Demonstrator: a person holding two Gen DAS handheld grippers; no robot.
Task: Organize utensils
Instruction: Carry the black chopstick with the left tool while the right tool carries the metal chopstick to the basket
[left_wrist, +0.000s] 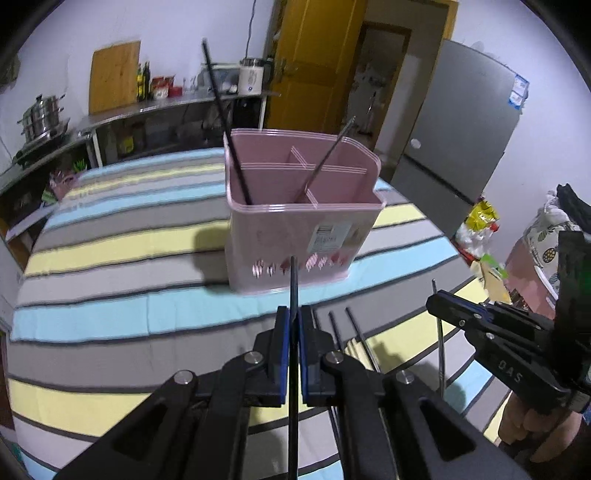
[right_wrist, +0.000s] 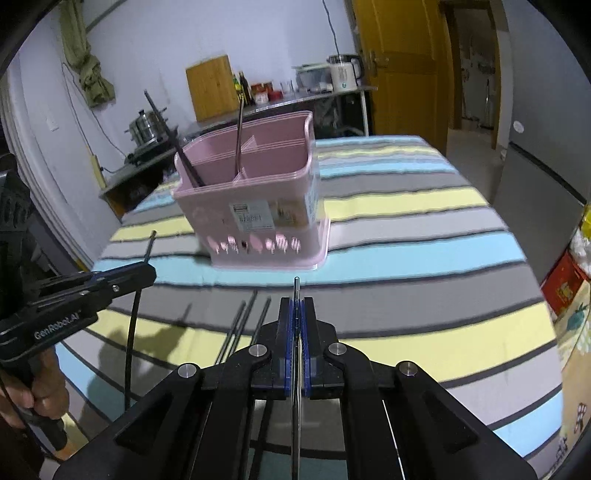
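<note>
Striped cloth covers the tabletop (left_wrist: 110, 258); at twelve o'clock stands the pink caddy (left_wrist: 303, 221), while my left fingers (left_wrist: 293, 332) pinch a black chopstick (left_wrist: 293, 288). Right view: caddy (right_wrist: 258, 206) at eleven o'clock, my right fingers (right_wrist: 296, 325) clamped on a metal chopstick (right_wrist: 296, 286).

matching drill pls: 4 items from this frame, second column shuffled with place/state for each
Items
1. black chopstick
2. silver chopstick
3. pink holder
4. loose chopsticks

Places/states
A. standing on the striped cloth, two sticks leaning inside
B. clamped in the left gripper
C. lying flat on the cloth in front of the holder
D. clamped in the right gripper

Pairs: 1-B, 2-D, 3-A, 4-C
</note>
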